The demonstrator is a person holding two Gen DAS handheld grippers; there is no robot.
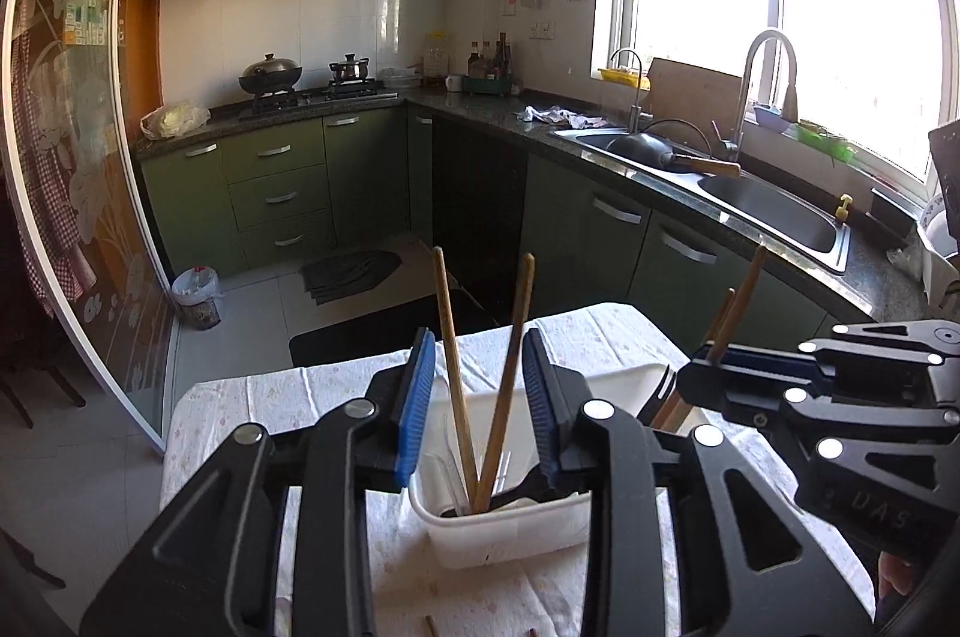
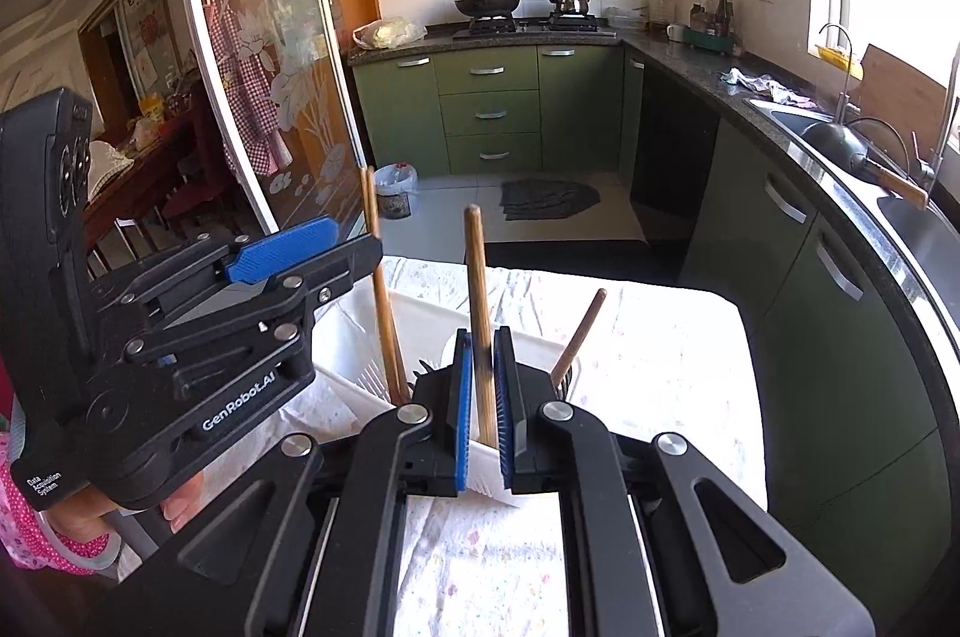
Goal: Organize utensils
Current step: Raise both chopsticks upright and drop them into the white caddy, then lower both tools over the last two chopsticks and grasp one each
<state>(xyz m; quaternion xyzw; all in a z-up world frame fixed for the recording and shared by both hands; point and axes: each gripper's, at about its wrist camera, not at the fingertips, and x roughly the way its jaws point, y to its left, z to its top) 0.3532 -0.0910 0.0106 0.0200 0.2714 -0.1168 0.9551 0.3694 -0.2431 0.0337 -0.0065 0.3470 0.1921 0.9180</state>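
Left gripper: black frame, blue ribbed fingers, silver pivot screws. Right gripper: same black frame, blue fingers. Chopsticks: light brown wood; the stick between the right fingers shows a dark scorched patch. Tray: white plastic, holding black utensils. Desk: white cloth with a faint pink floral print. Cabinets at 11 o'clock: olive green, silver handles. Countertop at 2 o'clock: dark speckled stone. Sleeve: pink with white dots.
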